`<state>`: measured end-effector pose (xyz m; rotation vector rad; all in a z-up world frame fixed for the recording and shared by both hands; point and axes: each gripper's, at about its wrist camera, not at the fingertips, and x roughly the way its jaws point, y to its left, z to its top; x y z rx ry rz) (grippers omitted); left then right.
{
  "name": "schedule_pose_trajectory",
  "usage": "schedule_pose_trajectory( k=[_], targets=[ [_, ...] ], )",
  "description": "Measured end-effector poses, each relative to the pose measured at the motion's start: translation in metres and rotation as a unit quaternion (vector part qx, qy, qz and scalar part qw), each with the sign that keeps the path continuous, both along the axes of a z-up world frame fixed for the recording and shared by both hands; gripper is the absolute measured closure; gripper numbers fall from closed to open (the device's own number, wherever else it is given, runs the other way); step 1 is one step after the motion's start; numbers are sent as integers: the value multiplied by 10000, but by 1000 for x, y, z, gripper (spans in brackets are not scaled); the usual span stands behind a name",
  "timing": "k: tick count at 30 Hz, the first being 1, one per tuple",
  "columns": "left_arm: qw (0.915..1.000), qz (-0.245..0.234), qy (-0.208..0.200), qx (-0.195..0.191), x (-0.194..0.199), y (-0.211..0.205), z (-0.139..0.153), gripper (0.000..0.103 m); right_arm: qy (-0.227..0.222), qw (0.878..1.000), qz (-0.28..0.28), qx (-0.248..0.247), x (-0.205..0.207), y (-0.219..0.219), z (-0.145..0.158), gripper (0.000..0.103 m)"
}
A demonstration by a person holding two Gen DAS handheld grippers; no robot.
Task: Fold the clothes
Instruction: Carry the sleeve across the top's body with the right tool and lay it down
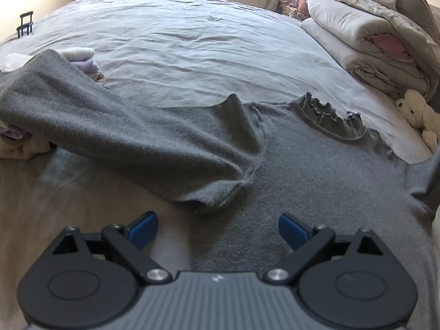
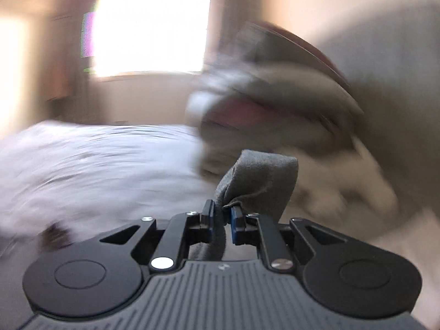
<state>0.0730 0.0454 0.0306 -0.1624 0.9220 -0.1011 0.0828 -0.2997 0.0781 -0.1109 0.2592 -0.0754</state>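
Observation:
A grey knit top [image 1: 316, 181] with a ruffled collar [image 1: 330, 115] lies spread on the bed. One sleeve [image 1: 115, 126] lies folded across, reaching to the left. My left gripper [image 1: 218, 228] hovers open just above the top's lower part, its blue pads apart with nothing between them. In the blurred right wrist view, my right gripper [image 2: 222, 217] is shut on a bunched piece of the grey top [image 2: 261, 178], which stands up beyond the fingertips.
The bed sheet [image 1: 192, 44] stretches back to the wall. Folded quilts [image 1: 371, 35] are stacked at the right, with a white plush toy [image 1: 418, 112] beside them. Pale clothes [image 1: 82, 57] lie at the left. A bright window [image 2: 151, 27] shows in the right wrist view.

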Motion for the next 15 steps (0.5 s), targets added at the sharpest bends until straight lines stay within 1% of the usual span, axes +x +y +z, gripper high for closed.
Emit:
schedule_pose_trajectory(
  k=[1,2,3,4,5,7,9,10,11,13,15],
  targets=[
    [10000,19,9,-25,0,1,0,7,-19,9983,453,-378,-4,20,0,90],
    [10000,30,15,-41,0,1,0,8,9,9921,939,-835,-11,44,-4,89],
    [10000,40,22,-56,0,2,1,8,55,9817,1415,-1271,-18,67,-9,89],
    [10000,51,28,-72,-1,2,1,8,198,9691,1854,-1613,-26,87,-19,89],
    [9999,58,33,-83,-1,3,1,8,359,9539,2266,-1936,-33,106,-29,88],
    [9999,67,39,-100,-1,3,1,8,872,9241,2836,-2410,-42,134,-56,88],
    [9999,80,48,-123,-1,4,2,8,1319,8954,3150,-2857,-48,153,-82,88],
    [9998,90,56,-139,-1,5,2,8,1326,8873,3154,-3092,-51,159,-89,88],
    [9998,100,65,-158,-1,5,2,8,1337,8805,3155,-3274,-53,163,-95,82],
    [9997,117,83,-199,-1,6,3,8,1411,8871,3143,-3071,-48,158,-88,81],
    [9997,121,93,-209,-1,7,3,8,1481,8937,3131,-2853,-43,153,-80,69]
  ],
)
